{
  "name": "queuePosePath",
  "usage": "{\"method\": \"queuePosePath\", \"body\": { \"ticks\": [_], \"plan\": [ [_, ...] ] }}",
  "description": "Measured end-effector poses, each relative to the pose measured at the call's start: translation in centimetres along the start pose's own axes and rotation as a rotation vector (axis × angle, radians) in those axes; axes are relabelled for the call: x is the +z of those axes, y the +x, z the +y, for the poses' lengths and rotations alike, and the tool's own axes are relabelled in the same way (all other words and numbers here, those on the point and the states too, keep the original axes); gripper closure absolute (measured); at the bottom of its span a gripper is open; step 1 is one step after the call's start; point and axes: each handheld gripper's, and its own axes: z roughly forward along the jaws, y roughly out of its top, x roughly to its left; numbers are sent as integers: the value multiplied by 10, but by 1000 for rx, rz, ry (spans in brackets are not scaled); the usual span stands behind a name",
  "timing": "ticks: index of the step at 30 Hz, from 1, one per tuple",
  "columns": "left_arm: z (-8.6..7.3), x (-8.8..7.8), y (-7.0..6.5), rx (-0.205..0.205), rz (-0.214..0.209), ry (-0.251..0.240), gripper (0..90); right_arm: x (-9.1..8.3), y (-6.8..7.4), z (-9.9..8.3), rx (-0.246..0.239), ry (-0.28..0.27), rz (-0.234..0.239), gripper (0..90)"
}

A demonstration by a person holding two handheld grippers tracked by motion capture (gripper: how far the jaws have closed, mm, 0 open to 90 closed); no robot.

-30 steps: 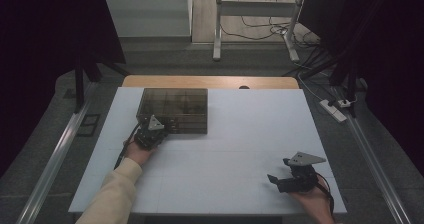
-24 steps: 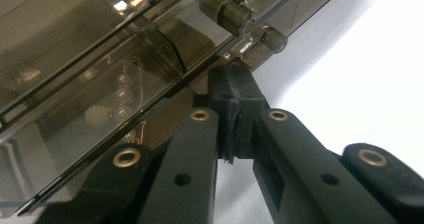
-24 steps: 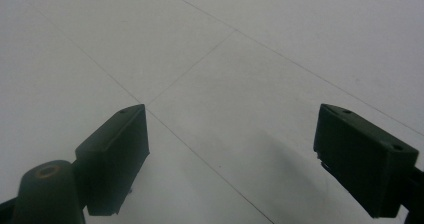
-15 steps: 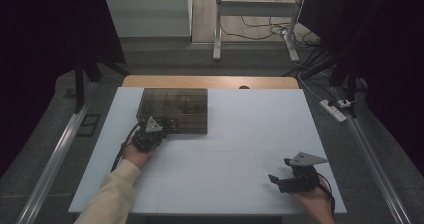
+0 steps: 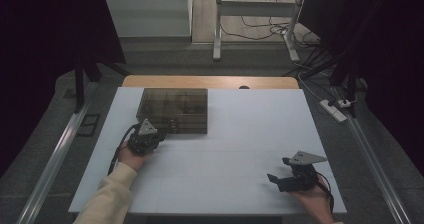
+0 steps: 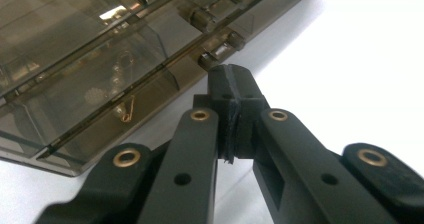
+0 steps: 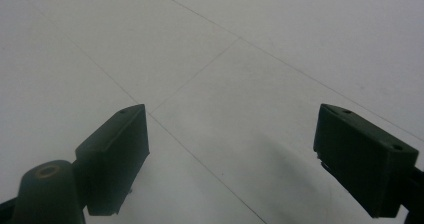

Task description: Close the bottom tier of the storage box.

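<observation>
- Smoked plastic box (image 6: 100, 49): top and left edges of the left gripper view cut it off; contents dim through the lid, one small gold clip-like piece (image 6: 127, 110), the rest too murky to name
- Left gripper (image 5: 159, 137): in the high view fingertips too small to read
- Right gripper (image 7: 232, 159): both jaws cut off by the bottom edge of its own view
- Person's right hand (image 5: 314, 204): cut off at the bottom edge, high view
</observation>
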Motion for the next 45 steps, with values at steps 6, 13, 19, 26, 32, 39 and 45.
{"method": "queuePosePath", "body": {
  "ticks": [6,13,19,26,32,39,45],
  "plan": [
    [-7,-13,-5,2,-10,-13,889,-3,1,0,-3,-3,-10,139],
    [-16,-28,-11,-40,-7,-46,758,-2,2,3,-11,-8,-10,139],
    [-22,-36,-16,-78,-33,-56,536,2,-1,4,-11,-5,0,139],
    [-33,-47,-23,-99,-57,-67,414,4,-2,6,-16,-1,3,139],
    [-43,-54,-26,-119,-69,-64,378,6,-4,5,-13,1,0,139],
    [-46,-57,-28,-124,-80,-72,366,6,-4,4,-13,5,-5,139],
    [-47,-57,-30,-121,-82,-66,363,6,-4,5,-18,4,-7,139]
  ]
}}
